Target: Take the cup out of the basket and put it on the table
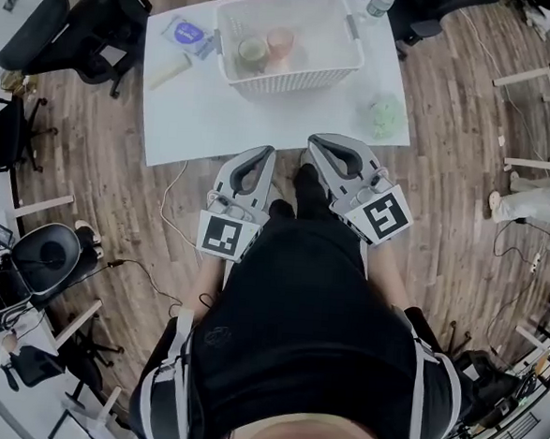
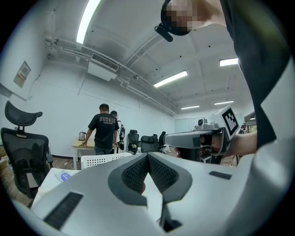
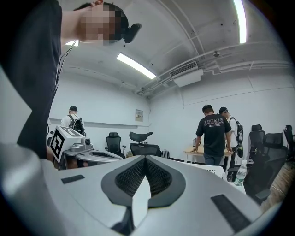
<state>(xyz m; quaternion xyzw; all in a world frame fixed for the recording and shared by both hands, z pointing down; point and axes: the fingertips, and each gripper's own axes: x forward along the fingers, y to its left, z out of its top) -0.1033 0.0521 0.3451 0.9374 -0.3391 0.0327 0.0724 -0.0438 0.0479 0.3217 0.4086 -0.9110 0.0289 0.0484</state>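
On wood floor [image 1: 445, 207] — white table [image 1: 216, 116], basket [image 1: 294, 80]

Left tool [image 2: 148, 156], jaws together

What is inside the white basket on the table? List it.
Two cups stand side by side in the basket: a greenish cup and a pinkish-orange cup. Whether they hold anything is too blurred to tell, and the basket floor beneath them is covered.
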